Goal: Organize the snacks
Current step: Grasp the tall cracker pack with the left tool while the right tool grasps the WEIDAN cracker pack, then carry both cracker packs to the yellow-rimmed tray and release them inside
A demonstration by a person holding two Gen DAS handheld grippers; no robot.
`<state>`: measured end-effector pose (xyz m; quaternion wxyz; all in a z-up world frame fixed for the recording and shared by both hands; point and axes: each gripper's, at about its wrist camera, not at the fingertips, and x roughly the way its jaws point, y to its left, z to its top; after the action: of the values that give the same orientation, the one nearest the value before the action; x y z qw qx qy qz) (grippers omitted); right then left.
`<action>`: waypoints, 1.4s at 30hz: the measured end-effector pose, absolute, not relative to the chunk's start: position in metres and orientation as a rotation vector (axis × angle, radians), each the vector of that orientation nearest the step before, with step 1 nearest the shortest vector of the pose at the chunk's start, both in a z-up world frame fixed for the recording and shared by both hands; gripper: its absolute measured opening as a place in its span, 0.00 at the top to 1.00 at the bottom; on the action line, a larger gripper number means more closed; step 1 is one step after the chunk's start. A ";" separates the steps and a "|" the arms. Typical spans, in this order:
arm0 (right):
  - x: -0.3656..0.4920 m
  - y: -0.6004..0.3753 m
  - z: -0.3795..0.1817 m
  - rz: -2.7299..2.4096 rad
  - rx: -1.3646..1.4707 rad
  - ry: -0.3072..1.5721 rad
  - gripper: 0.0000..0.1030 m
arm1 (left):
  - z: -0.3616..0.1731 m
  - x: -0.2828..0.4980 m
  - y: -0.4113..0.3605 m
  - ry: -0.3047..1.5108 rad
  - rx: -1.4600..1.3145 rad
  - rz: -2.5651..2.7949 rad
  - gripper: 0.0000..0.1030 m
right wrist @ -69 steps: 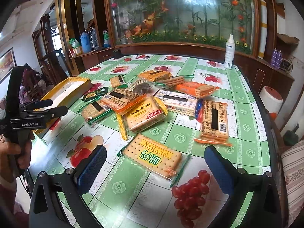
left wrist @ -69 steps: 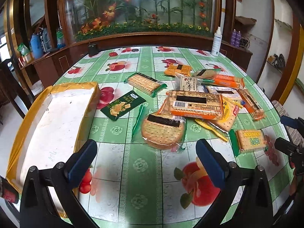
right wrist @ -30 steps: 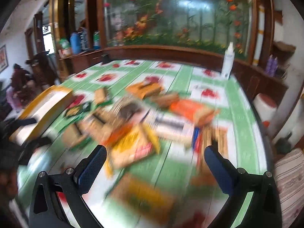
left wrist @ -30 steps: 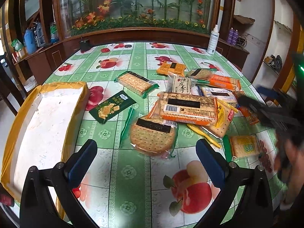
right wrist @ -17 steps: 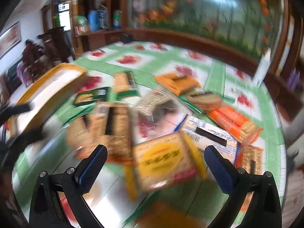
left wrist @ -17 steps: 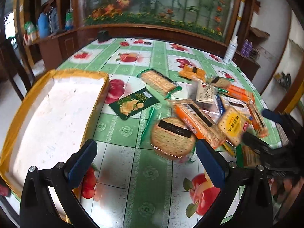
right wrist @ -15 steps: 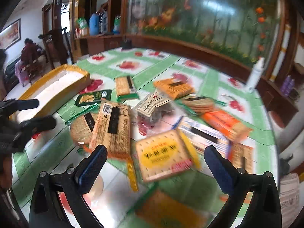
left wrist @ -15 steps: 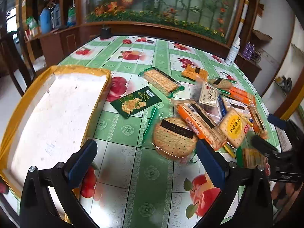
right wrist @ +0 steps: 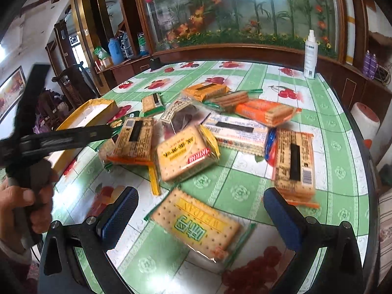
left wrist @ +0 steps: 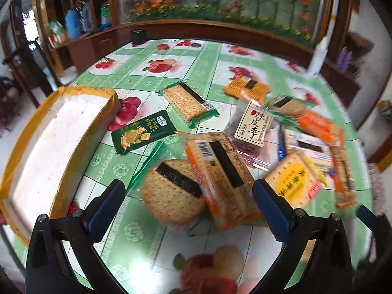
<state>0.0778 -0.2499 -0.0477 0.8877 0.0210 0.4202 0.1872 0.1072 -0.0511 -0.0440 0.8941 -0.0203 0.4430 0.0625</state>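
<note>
Left gripper (left wrist: 187,203) has swung closer over the round cracker pack (left wrist: 172,193) at lower centre – both grippers spread wide, holding nothing – but the orange pack (left wrist: 221,181) leaning on it could get dragged along, and the tray (left wrist: 14,188) sits at far left.

Standing by a round table (right wrist: 325,112) that's wearing a green checked oilcloth with fruit prints, daylight glaring off it pretty hard. Behind it a big glass panel (right wrist: 245,7) painted with bamboo and orange flowers is taking up most of the back wall, framed in dark wood, with a low wooden ledge (right wrist: 220,51) curving along under it. A white spray bottle (right wrist: 310,54) is sitting at the table's far edge. Off to the left a blue thermos (right wrist: 113,51) is sitting on a sideboard, and a dark wooden chair (right wrist: 73,85) is standing nearby. White walls, and a framed picture (right wrist: 11,90) is hanging at far left.
</note>
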 end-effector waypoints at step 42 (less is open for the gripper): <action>0.089 -0.224 -0.085 0.568 -0.117 1.029 0.52 | -0.070 0.140 -0.064 0.963 0.087 0.006 0.44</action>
<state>0.0886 -0.2242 -0.0847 0.8305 -0.0549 0.4853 0.2679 0.1397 -0.0644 -0.0704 0.8853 0.0419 0.4631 0.0029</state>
